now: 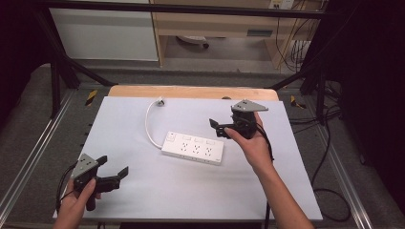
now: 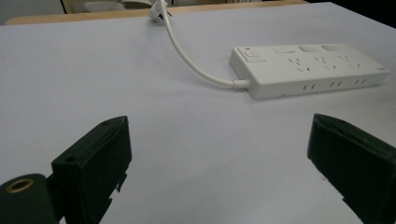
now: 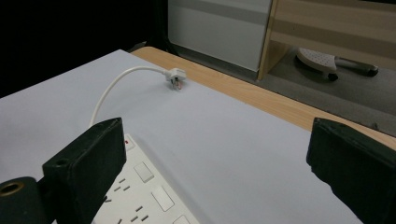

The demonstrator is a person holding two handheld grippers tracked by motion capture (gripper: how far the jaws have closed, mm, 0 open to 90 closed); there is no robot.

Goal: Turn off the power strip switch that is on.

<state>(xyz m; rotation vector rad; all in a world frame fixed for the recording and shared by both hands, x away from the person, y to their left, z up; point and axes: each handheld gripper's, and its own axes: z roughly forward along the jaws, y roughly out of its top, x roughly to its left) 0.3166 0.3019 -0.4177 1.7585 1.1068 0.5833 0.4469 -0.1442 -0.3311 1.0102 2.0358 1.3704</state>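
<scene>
A white power strip (image 1: 193,148) lies flat in the middle of the white table sheet (image 1: 191,191). Its cord (image 1: 149,125) curves back to a loose plug (image 1: 161,101) near the far edge. My left gripper (image 1: 113,165) is open at the near left, low over the sheet, with nothing between its jaws. In the left gripper view the strip (image 2: 308,67) is ahead and right of that gripper (image 2: 219,126). My right gripper (image 1: 216,128) is open just beyond the strip's right end. In the right gripper view this gripper (image 3: 217,128) hovers above the strip (image 3: 144,196), facing the plug (image 3: 176,77).
The wooden table edge (image 1: 191,91) shows beyond the sheet. Black frame bars (image 1: 62,62) stand around the table. Cables (image 1: 325,157) trail on the floor at the right. A cabinet (image 1: 105,33) and a shelf unit (image 1: 215,24) stand behind.
</scene>
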